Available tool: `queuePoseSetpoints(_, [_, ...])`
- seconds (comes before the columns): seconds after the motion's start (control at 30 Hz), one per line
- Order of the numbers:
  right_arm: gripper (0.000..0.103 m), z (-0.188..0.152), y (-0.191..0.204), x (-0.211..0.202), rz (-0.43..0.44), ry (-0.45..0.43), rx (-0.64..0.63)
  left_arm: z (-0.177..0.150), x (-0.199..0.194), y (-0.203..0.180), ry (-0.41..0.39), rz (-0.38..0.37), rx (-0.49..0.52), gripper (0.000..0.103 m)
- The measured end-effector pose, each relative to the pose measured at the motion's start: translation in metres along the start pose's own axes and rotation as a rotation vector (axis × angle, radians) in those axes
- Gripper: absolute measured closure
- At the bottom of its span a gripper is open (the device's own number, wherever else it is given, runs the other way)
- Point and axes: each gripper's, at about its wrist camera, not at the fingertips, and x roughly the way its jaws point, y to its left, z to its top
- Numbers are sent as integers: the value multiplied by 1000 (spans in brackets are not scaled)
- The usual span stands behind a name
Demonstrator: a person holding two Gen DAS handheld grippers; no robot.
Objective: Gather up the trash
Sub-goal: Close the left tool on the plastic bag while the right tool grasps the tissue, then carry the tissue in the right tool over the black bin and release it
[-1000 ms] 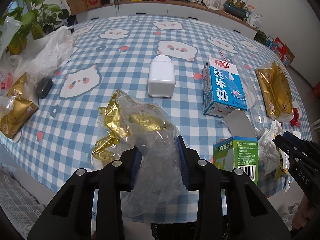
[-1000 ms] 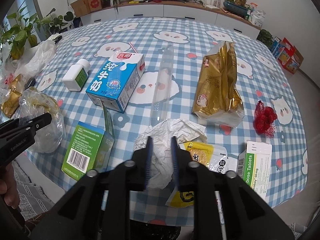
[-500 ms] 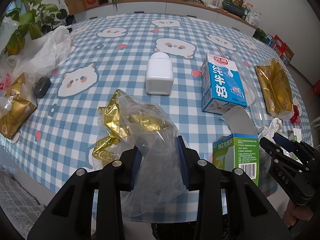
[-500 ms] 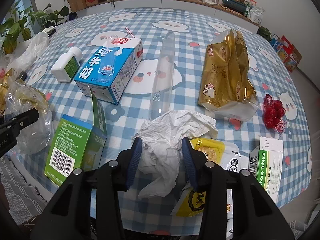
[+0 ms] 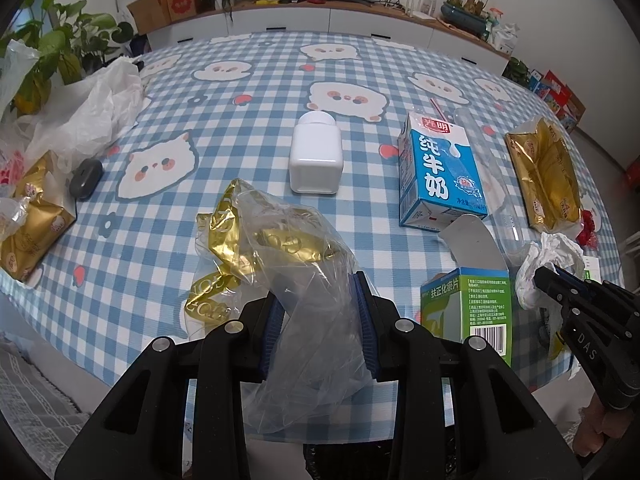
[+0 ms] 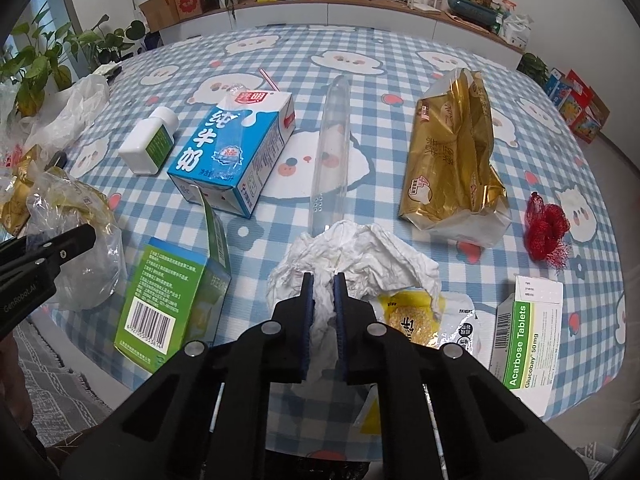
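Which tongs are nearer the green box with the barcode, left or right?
Hard to call; the green box lies between them. Left tongs, shut on the clear plastic bag, sit on one side; right tongs, shut on the crumpled tissue, sit on the other.

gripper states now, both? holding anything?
Left gripper: shut on the clear plastic bag.
Right gripper: shut on the crumpled white tissue.

Left hand-held gripper [image 5: 320, 312] part-closed, right hand-held gripper [image 6: 323, 304] clamped tight
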Motion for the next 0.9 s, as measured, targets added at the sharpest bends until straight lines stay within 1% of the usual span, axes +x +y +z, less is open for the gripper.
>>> queuePoseSetpoints(0.13, [94,3,0,-14,5,-26,2,-1,-8,-3,-15,3,12,70])
queuePoseSetpoints(0.23, [94,4,-1,-29,10,-53,6,-5,-22,-6,-40,2,18,70])
queuePoseSetpoints(0.4, [94,-1,-2,-65,14,-117,7,-14,-52,-11,-96,-3,33,70])
queuePoseSetpoints(0.53, [94,-9,0,-92,15,-160,-2,-22,-72,-14,-123,-23,25,70])
queuePoseSetpoints(0.73, [94,-26,7,-121,15,-201,-28,-44,-91,-18,-140,-36,21,70])
queuePoseSetpoints(0.9, [94,-38,13,-133,12,-212,-39,-60,-100,-19,-141,-37,24,70])
